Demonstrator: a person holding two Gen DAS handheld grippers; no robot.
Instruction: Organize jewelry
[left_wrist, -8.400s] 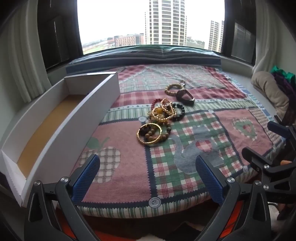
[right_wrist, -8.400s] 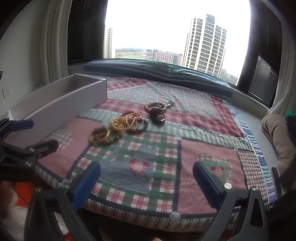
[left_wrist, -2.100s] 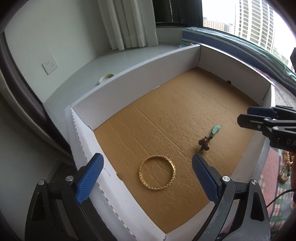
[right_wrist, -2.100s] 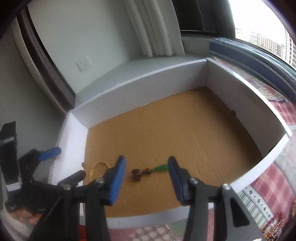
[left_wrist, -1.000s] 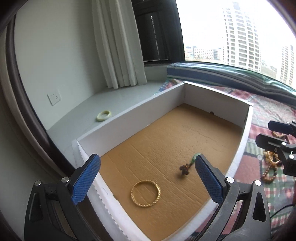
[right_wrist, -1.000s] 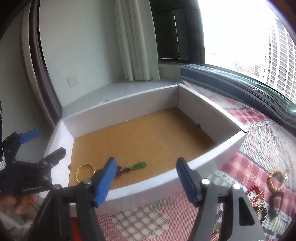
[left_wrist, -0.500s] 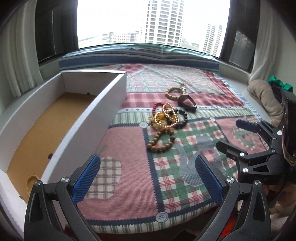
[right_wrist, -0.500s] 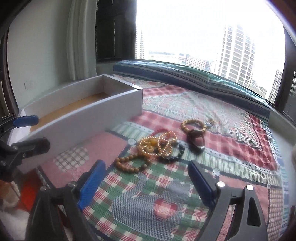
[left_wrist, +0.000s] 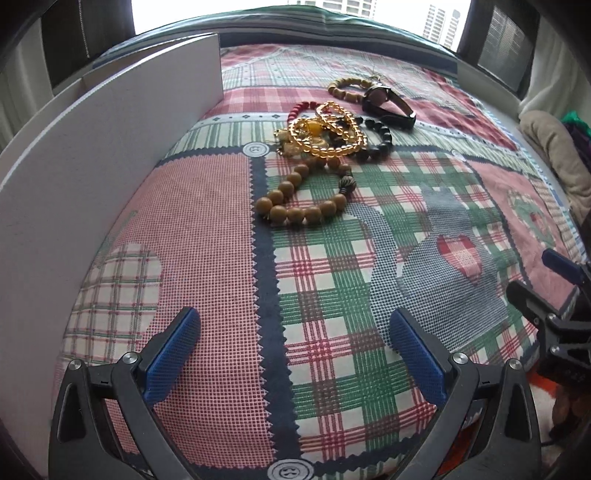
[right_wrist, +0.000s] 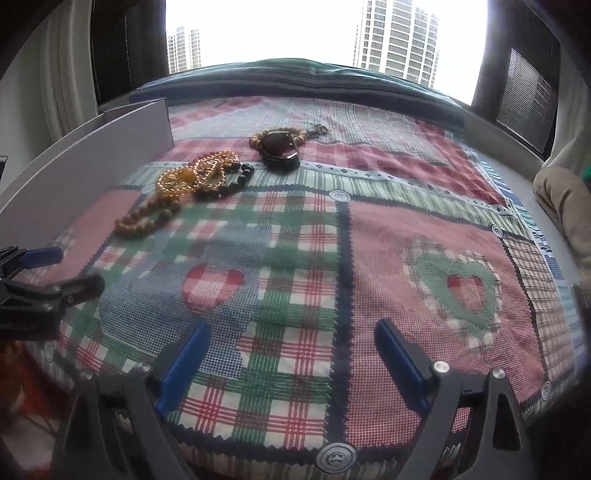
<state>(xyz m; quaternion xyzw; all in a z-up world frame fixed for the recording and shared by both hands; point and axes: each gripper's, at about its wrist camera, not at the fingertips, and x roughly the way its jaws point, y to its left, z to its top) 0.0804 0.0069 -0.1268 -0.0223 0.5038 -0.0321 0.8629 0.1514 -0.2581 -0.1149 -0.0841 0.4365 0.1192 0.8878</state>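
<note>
Two grippers: left gripper (left_wrist: 293, 341) and right gripper (right_wrist: 291, 354) both hang over the quilt (left_wrist: 332, 295), fingers spread wide, nothing held.
Change: a second ago both looked into the box (left_wrist: 92, 147), where a gold bangle and a green pendant lay; now they face the pile.
Meaning: two pieces look stowed, and the next pick seems about to start.
Jewelry: wooden beads (left_wrist: 306, 192) lie nearest, touching the amber strands (left_wrist: 325, 129); dark beads (left_wrist: 376, 136), watch (left_wrist: 388, 107) and tan bracelet (left_wrist: 349, 86) beyond.
Axis: the pile runs from near-left to far-right, away from the box.
</note>
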